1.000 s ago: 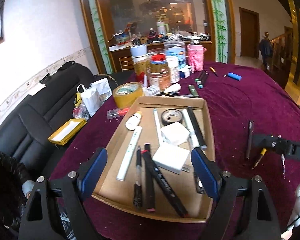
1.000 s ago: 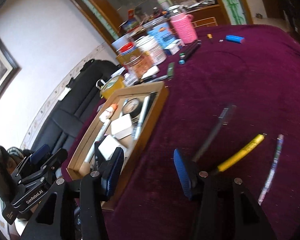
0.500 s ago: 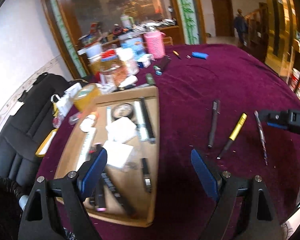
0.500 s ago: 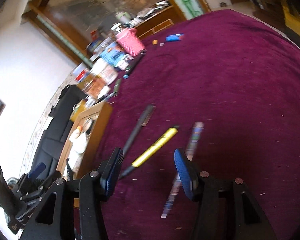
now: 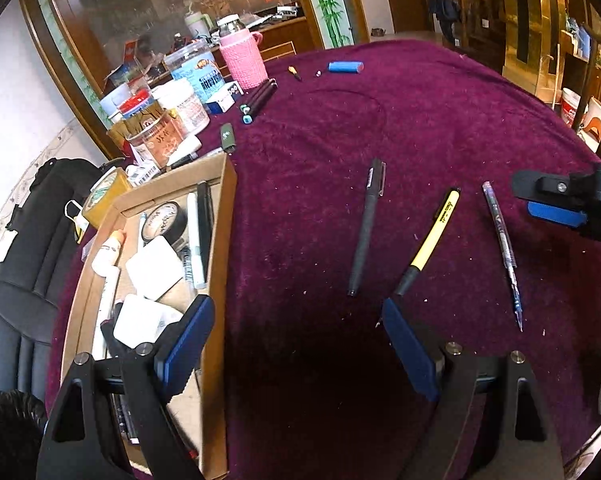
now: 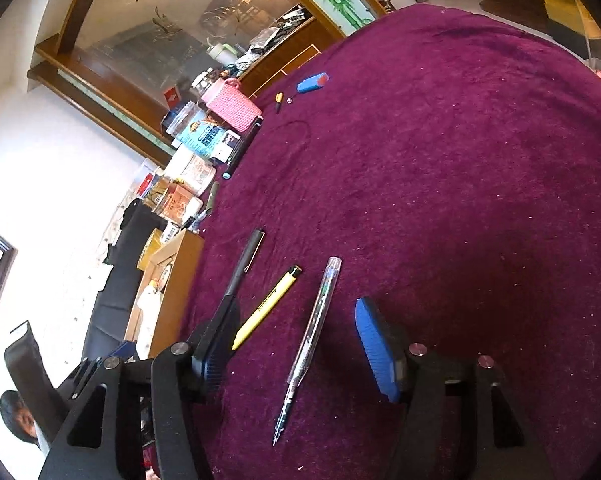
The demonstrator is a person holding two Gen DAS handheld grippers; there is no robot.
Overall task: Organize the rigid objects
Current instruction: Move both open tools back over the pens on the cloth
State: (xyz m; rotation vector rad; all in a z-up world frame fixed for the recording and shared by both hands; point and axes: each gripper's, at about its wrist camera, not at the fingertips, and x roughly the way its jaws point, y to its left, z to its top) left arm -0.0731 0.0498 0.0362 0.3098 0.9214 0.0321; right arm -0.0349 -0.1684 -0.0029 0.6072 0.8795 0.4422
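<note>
Three pens lie side by side on the purple cloth: a black pen (image 5: 365, 227), a yellow pen (image 5: 430, 240) and a clear pen (image 5: 500, 240). A cardboard tray (image 5: 220, 264) on the left holds markers, white erasers and a tape roll. My left gripper (image 5: 296, 344) is open and empty, hovering between the tray and the pens. My right gripper (image 6: 296, 344) is open, with the clear pen (image 6: 312, 332) lying between its fingers and the yellow pen (image 6: 266, 308) by its left finger. The right gripper (image 5: 556, 204) also shows at the right edge of the left wrist view.
Jars, a pink cup (image 5: 244, 60), two markers (image 5: 258, 98), a green item (image 5: 228, 136) and a blue cylinder (image 5: 344, 67) stand at the table's far side. A black chair (image 5: 24, 264) is left of the table.
Both grippers have swung right, away from the tray and toward the three pens. The right gripper now straddles the clear pen.
</note>
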